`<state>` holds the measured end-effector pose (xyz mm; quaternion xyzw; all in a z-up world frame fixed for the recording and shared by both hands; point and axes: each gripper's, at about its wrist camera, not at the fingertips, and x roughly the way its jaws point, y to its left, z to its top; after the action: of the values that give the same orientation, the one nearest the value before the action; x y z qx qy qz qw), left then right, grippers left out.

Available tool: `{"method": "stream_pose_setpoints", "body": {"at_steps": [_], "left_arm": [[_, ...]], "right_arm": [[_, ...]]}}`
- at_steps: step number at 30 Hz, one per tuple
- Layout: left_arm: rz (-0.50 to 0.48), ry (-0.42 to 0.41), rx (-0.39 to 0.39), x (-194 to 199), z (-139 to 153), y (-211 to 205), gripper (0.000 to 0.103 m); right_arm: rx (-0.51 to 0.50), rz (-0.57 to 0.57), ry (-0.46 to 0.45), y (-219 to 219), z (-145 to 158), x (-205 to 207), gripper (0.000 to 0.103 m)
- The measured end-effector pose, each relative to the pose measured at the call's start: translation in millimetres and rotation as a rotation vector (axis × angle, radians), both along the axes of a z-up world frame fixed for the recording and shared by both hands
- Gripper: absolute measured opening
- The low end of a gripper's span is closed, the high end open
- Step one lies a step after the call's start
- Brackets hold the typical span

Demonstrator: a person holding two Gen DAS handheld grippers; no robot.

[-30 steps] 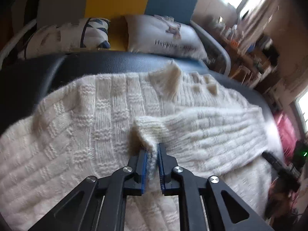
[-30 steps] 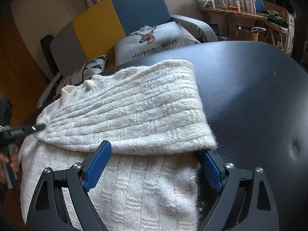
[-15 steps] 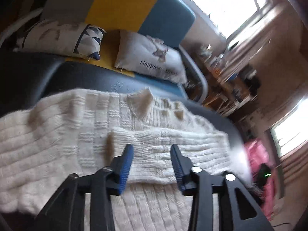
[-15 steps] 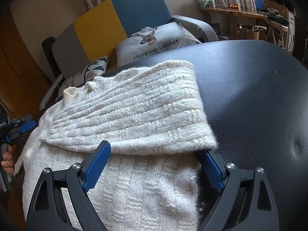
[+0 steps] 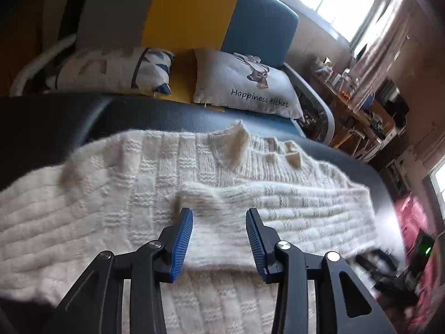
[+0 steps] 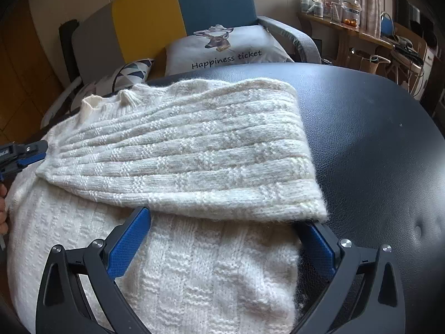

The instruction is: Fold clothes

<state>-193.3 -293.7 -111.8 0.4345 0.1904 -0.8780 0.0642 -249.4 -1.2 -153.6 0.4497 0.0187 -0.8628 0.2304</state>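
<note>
Previously clamped on the sleeve cuff, the left gripper [image 5: 219, 224] now stands with its blue pads apart and nothing pinched between them; the log-like narrowing is slight, the jaws closing a little over the cuff, which lies released at 12 o'clock of the pads. Since then the camera view has also tipped up, showing more window. The right gripper [image 6: 226, 222] is opening, wider than a second ago, its jaws straddling the lower hem of the folded sleeve [image 6: 180, 150] without pressing it; the right pad's tip is hidden under the hem.

The cream knit sweater [image 5: 83, 208] lies flat on the black leather surface [image 6: 375, 139], its right sleeve folded across the body, collar [image 5: 230, 147] at 12 o'clock. Beyond the far edge, at 12 o'clock, stands a grey, yellow and blue sofa [image 5: 192, 11] with a "Happiness ticket" cushion [image 5: 244, 83] and a triangle-patterned cushion [image 5: 111, 69]. A cluttered wooden desk [image 6: 347, 27] sits at 2 o'clock. In the right wrist view the left gripper enters at 9 o'clock, beside the cuff, with fingers of a hand [image 6: 2, 208] below it.
</note>
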Motion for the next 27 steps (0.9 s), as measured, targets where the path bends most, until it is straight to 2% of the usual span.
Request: {"method": "stream_pose_setpoints", "body": {"at_steps": [1, 3, 5, 8, 11, 14, 16, 18, 20, 22, 26, 27], "left_arm": [[0.002, -0.032, -0.038, 1, -4, 1, 0.04], [0.001, -0.091, -0.028, 3, -17, -3, 0.04], [0.003, -0.037, -0.001, 9, -10, -5, 0.04], [-0.003, 0.025, 0.052, 17, 3, -8, 0.04], [-0.078, 0.069, 0.005, 14, 11, 7, 0.04], [-0.082, 0.013, -0.045, 5, 0, 13, 0.04], [-0.072, -0.024, -0.063, 0, -10, 13, 0.04], [-0.065, -0.017, -0.051, 4, -7, 12, 0.04], [-0.055, 0.008, 0.003, 10, -1, 11, 0.039], [-0.115, 0.054, 0.162, 11, 4, 19, 0.039], [-0.277, 0.074, 0.491, -5, 2, 67, 0.04], [-0.306, 0.064, 0.562, -11, -1, 83, 0.04]], "right_arm": [[-0.014, 0.014, -0.006, 2, 1, -1, 0.103], [-0.029, 0.039, -0.016, 8, 5, 1, 0.103], [-0.078, 0.054, -0.034, 18, 14, 4, 0.103], [-0.152, 0.077, 0.01, 34, 39, 16, 0.103], [-0.207, 0.112, 0.057, 39, 57, 23, 0.103], [-0.185, 0.111, 0.04, 28, 47, 13, 0.103], [-0.174, 0.088, -0.023, 24, 24, 1, 0.103], [-0.193, 0.048, -0.054, 30, 11, -5, 0.103], [-0.235, 0.044, -0.057, 37, 14, 0, 0.103], [-0.299, 0.081, -0.053, 45, 24, 15, 0.103], [-0.567, 0.045, -0.127, 73, 21, 30, 0.103], [-0.704, -0.001, -0.163, 85, 15, 26, 0.103]]}}
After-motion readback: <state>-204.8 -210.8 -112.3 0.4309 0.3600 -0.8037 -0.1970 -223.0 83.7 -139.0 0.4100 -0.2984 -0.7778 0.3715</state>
